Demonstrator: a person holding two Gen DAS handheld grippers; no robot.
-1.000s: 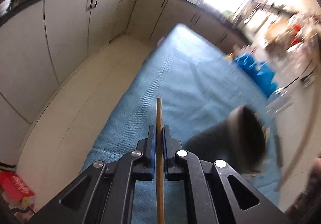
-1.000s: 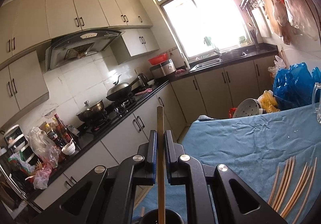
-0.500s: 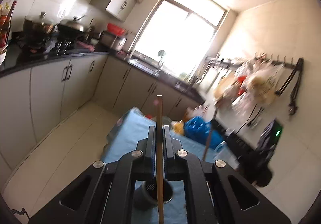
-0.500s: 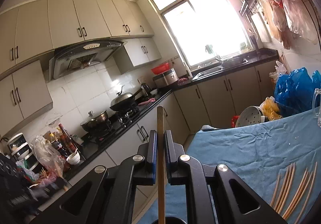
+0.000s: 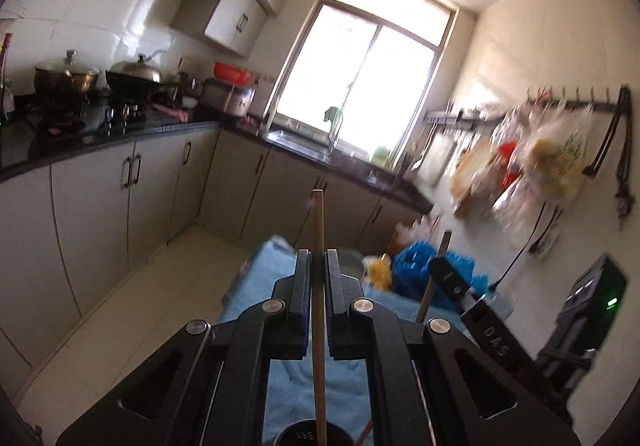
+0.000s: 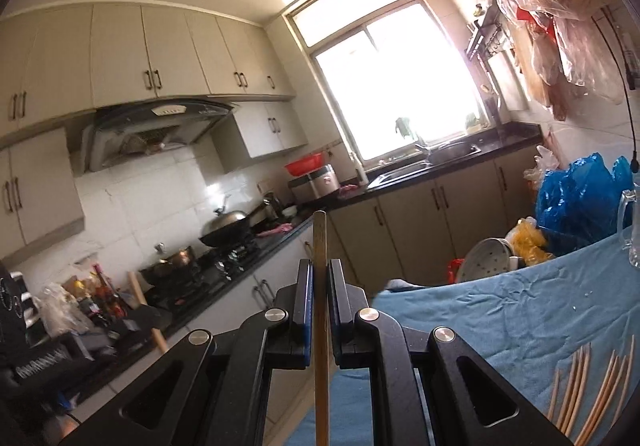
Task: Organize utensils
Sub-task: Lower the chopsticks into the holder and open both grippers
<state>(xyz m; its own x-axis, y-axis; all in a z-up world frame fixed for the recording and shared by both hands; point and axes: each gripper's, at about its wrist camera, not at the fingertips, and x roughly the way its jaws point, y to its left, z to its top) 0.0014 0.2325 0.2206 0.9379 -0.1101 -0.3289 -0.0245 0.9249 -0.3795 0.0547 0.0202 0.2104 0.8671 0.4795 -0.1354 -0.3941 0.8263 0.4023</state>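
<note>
My left gripper (image 5: 318,258) is shut on a wooden chopstick (image 5: 318,222), held upright, its lower end reaching down into a dark round utensil holder (image 5: 308,436) at the bottom edge. The right gripper (image 5: 444,278) with its own chopstick (image 5: 432,278) shows to the right in the left wrist view. My right gripper (image 6: 319,266) is shut on another wooden chopstick (image 6: 320,242), also upright. Several loose chopsticks (image 6: 592,386) lie on the blue cloth (image 6: 500,318) at the lower right. The left gripper (image 6: 140,314) appears at the left in the right wrist view.
The blue cloth covers a table (image 5: 256,286). Kitchen cabinets (image 5: 132,186) and a stove counter with pots (image 6: 224,234) run along the left. A blue plastic bag (image 6: 576,202) and a glass mug (image 6: 632,230) stand at the table's far right. Floor (image 5: 132,306) lies left of the table.
My left gripper has tilted up from looking down at the cloth to upright and now holds its chopstick over the holder. The right gripper has tilted up slightly.
</note>
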